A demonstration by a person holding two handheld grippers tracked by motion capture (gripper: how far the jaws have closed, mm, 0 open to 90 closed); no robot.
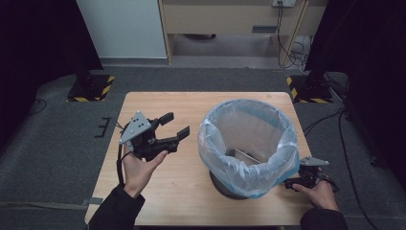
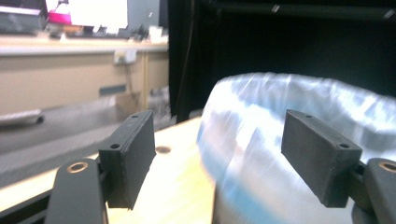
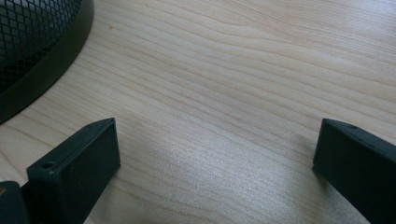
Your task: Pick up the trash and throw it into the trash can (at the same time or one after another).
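A black mesh bin lined with a pale blue plastic bag stands on the right half of the wooden table; something flat and dark lies at its bottom. My left gripper hovers left of the bin, held in a hand, its jaws pointing toward the bin and standing open with nothing between them. In the left gripper view the bag looms just ahead of the open gripper. My right gripper rests low by the bin's right base; its jaws stand wide apart over bare wood, next to the bin's mesh base.
Black stands with yellow-black striped bases flank the table's far corners. Cables run over the grey carpet on the right. A wooden cabinet stands behind.
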